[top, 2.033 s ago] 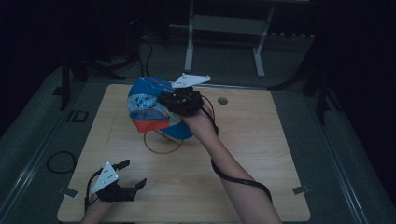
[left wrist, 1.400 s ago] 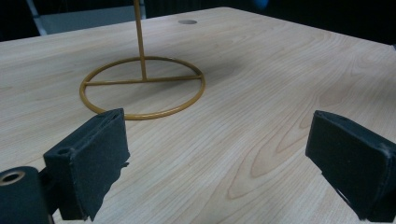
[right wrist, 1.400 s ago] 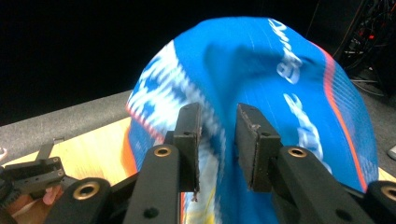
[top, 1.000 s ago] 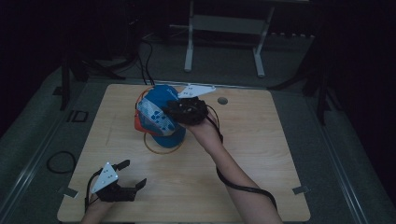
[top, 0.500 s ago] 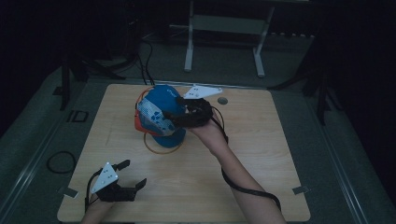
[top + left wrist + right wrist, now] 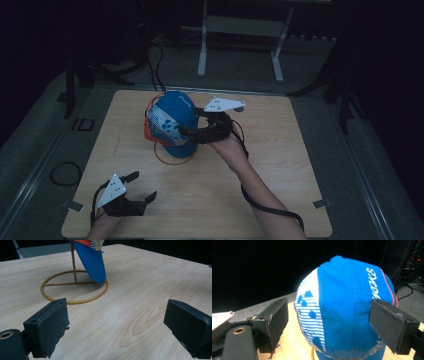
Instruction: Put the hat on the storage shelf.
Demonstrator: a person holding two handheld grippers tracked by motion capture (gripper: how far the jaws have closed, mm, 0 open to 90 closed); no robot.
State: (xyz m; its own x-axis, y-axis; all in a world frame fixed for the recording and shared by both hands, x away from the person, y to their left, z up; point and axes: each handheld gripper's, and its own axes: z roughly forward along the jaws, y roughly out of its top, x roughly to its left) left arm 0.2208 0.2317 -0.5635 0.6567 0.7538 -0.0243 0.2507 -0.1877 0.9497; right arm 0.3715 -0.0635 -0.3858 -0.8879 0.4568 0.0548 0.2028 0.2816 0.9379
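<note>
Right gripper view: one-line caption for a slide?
Right gripper, jaws just opened, facing a blue cap that sits on its stand over the wooden table.

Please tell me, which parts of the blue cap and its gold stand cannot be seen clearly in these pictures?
- Stand: in the left gripper view the top edge cuts off its post, and the cap's brim hides part of the ring.
- Cap: in the high view the right gripper covers its near side, and its lettering is too small to read.
- Cap in the right gripper view: the bottom edge cuts off its lower part.
</note>
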